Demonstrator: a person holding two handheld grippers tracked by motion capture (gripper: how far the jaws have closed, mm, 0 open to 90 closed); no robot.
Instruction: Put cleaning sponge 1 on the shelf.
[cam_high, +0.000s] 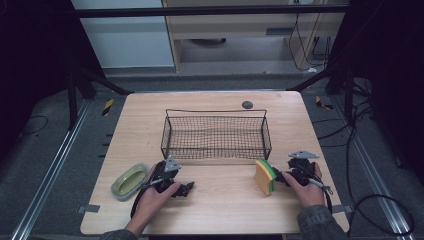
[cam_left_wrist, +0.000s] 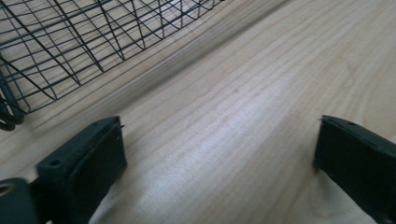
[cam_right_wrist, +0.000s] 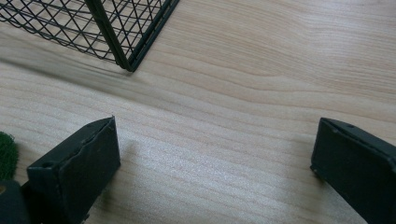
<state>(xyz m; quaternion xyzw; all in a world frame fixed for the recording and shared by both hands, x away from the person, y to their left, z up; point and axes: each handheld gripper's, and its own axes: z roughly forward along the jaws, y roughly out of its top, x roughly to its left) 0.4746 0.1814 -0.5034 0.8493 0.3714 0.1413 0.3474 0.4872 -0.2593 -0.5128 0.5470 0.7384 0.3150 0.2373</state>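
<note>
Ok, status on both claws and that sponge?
Left claw open, empty. Right claw open, beside sponge, not gripping. Wire basket empty. Green dish far left.

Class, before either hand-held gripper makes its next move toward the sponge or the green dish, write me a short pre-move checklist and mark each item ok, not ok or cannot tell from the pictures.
1. Left hand-held gripper open with nothing between its jaws: ok; its own view shows bare wood between them.
2. Right hand-held gripper open and holding nothing: ok.
3. Sponge free to grasp: ok; it stands on edge beside the right gripper, outside the jaws.
4. Green dish within reach of the left hand: ok; it lies at the table's left edge, beside that hand.
5. Wire basket free of items: ok; nothing lies inside.
6. Sponge dry or wet: cannot tell.
</note>
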